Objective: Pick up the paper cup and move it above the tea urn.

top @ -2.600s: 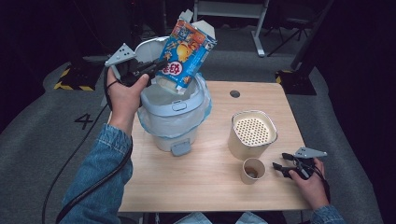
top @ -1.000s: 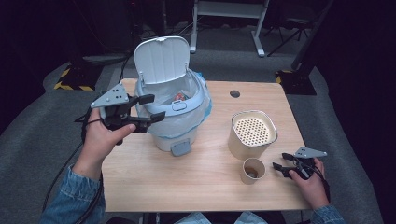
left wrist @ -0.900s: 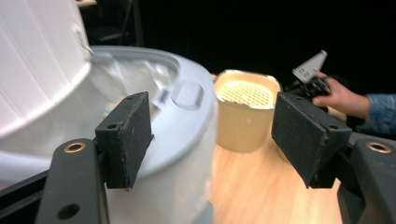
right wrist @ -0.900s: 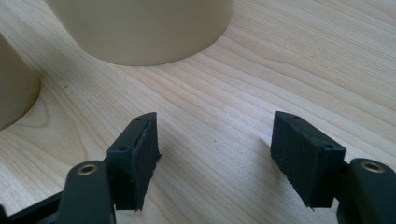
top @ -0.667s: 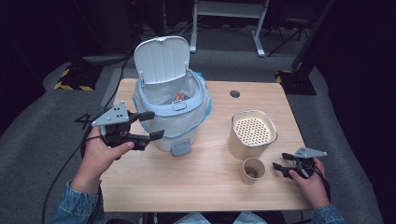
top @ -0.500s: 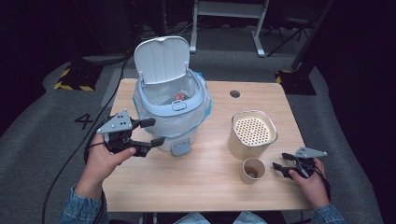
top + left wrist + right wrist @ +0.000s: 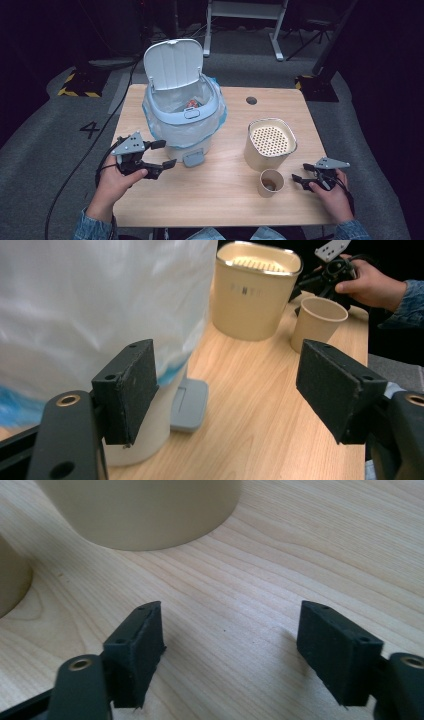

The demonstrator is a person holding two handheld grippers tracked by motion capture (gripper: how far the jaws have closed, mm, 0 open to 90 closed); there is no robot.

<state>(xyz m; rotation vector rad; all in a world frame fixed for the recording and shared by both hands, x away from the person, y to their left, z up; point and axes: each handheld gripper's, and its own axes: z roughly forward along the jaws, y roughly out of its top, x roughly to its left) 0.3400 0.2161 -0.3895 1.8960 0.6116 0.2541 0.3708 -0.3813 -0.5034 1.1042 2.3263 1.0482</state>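
Left gripper (image 7: 161,154): fingers (image 7: 131,390) are spread wide, nothing is held between them, and they have just been opening further. The gripper is held low over the desk (image 7: 220,200), just beside the front left of the pedal bin (image 7: 184,120), with the fingers pointed toward the bin's grey pedal (image 7: 192,159).

Right gripper (image 7: 298,179): fingers (image 7: 137,650) are parted over bare wood, nothing lies between them, and they have just been opening. The gripper is rested at the desk's right front edge, just beside the paper cup (image 7: 271,183).

Pedal bin: pale blue, lined with a translucent bag, stood at the left middle of the desk; the lid (image 7: 173,64) is raised upright at the back. A piece of colourful packaging (image 7: 192,103) is seen inside.

Beige canister (image 7: 270,144): stood right of the bin, topped by a perforated insert, with the paper cup just in front of it. The cup's contents cannot be made out.
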